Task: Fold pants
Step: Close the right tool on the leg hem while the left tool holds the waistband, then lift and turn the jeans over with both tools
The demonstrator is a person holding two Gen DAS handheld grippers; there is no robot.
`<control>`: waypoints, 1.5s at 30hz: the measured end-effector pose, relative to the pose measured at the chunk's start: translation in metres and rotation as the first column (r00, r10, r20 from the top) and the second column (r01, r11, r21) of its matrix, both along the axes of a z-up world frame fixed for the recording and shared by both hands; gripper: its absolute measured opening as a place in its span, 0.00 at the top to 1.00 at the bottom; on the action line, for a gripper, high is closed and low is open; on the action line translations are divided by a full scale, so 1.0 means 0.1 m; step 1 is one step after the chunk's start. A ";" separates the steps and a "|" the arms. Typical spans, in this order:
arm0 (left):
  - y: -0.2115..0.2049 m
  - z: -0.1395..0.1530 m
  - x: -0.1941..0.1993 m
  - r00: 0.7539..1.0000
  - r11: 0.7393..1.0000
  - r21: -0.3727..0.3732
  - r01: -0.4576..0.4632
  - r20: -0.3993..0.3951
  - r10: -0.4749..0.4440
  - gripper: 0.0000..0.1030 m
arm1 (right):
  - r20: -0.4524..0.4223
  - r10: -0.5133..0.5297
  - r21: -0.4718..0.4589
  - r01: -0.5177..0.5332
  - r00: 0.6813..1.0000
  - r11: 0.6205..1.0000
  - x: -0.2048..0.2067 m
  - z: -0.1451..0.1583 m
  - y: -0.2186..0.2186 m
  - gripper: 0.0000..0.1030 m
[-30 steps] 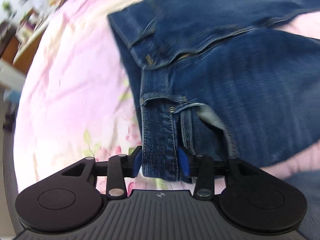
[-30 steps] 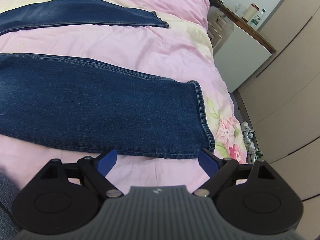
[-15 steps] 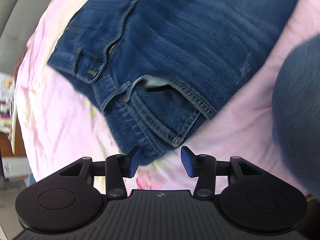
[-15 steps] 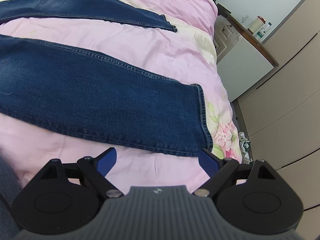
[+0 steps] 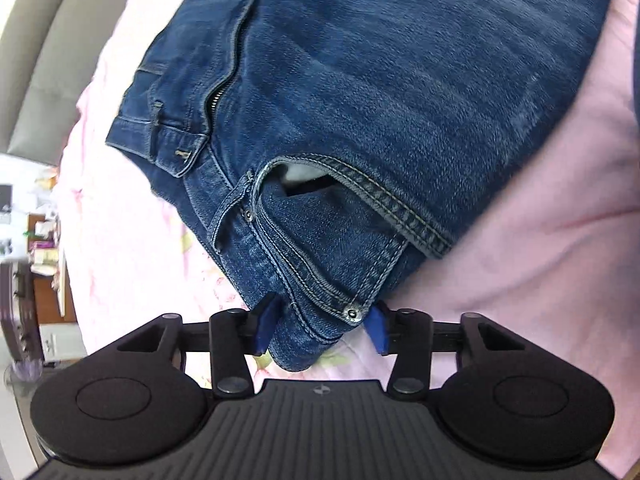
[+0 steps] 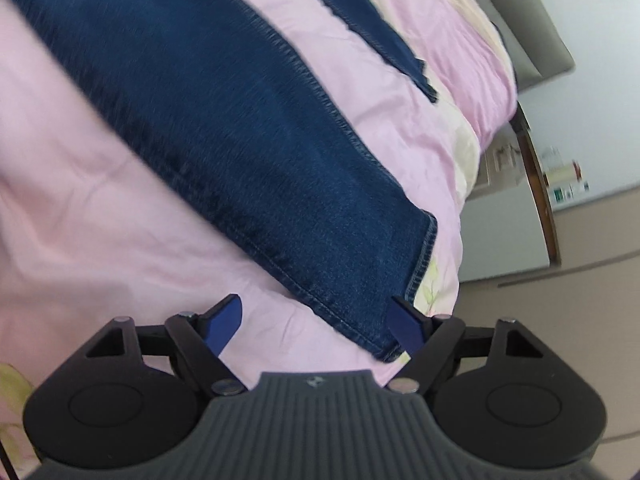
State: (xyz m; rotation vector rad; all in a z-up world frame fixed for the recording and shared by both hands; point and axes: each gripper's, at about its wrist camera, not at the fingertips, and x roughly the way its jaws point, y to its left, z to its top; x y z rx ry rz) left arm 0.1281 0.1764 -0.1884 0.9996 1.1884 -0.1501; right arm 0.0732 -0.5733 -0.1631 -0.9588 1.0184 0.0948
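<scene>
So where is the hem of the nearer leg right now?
In the right wrist view, the blue denim leg hem lies on the pink bedspread, just ahead of the open right tongs.

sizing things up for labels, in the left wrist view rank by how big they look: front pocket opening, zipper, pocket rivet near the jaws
1. front pocket opening
2. zipper, shorter and thinner, though it lies farther from the camera
3. pocket rivet, clearly smallest despite being nearest

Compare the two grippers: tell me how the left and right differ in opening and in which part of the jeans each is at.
The left gripper is partly open, its pads straddling the waistband corner by the front pocket; the right gripper is spread much wider. The left is at the waist end of the jeans, while the right is at the leg hem, whose corner lies between its fingers. Neither is clamped on denim; both sit low over the pink bedspread.
</scene>
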 end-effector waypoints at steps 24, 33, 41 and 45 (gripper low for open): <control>0.33 1.57 0.65 0.782 0.791 -0.507 -0.344 0.311 0.540 0.80 | 0.332 -0.184 0.057 0.175 0.925 0.983 1.27 1.00 0.16 1.00; 0.40 1.72 1.68 0.700 0.761 -0.500 -0.414 0.359 0.617 0.80 | 0.345 -0.205 -0.013 0.223 0.916 0.975 2.80 1.17 0.43 1.00; 0.50 1.16 2.60 0.702 0.775 -0.419 -0.473 0.353 0.619 0.80 | 0.283 -0.161 -0.124 0.202 0.946 0.971 4.10 0.68 0.78 1.00; 0.53 0.82 2.88 0.712 0.774 -0.383 -0.503 0.324 0.623 0.80 | 0.258 -0.137 -0.173 0.185 0.957 0.968 4.52 0.39 0.97 1.00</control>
